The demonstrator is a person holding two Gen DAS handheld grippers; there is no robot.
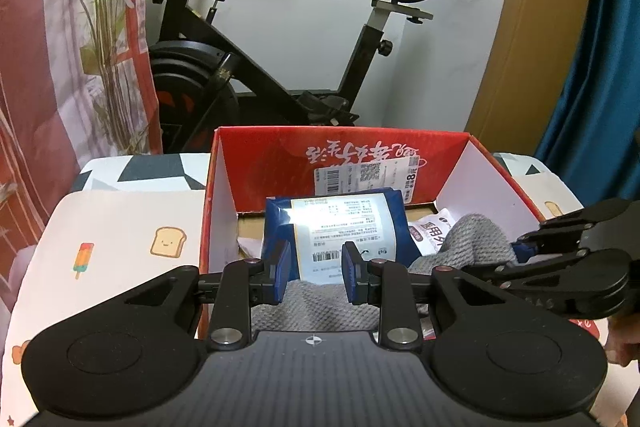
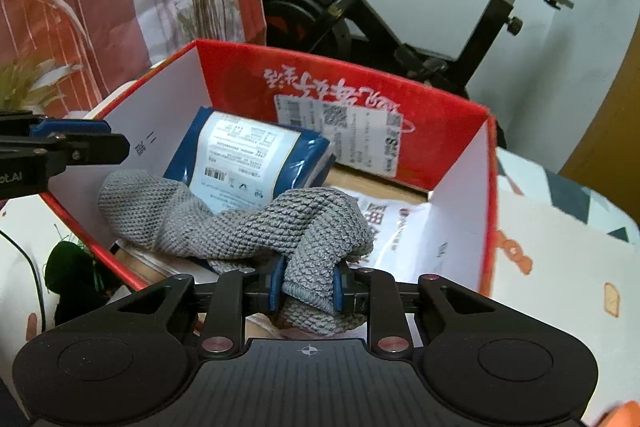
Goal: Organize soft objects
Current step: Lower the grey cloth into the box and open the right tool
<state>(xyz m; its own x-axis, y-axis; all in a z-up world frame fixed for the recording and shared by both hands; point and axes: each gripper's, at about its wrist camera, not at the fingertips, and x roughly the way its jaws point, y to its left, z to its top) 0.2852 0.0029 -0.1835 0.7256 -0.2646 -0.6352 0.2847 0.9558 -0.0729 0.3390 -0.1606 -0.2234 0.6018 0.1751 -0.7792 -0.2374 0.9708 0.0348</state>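
Observation:
A red cardboard box [image 1: 340,135] [image 2: 486,187] stands open on the table. Inside lie a blue wipes pack [image 1: 280,223] [image 2: 312,159], a white pouch [image 1: 434,233] [image 2: 400,227] and a grey knitted cloth [image 1: 472,239] [image 2: 240,227]. My right gripper [image 2: 306,287] is shut on a bunched end of the cloth at the box's near side, the rest draped over the pack and pouch. It shows side-on in the left wrist view as the right gripper [image 1: 532,247]. My left gripper [image 1: 316,273] [image 2: 112,143] hovers over the box's near-left edge, open, nothing between its pads.
A black exercise bike [image 1: 280,67] [image 2: 400,27] stands behind the table. A red-and-white plant-print curtain [image 1: 80,47] hangs on the left and a blue curtain [image 1: 600,67] on the right. The tablecloth [image 1: 120,227] has toast and ice-lolly prints. A black cable [image 2: 32,267] lies at the left.

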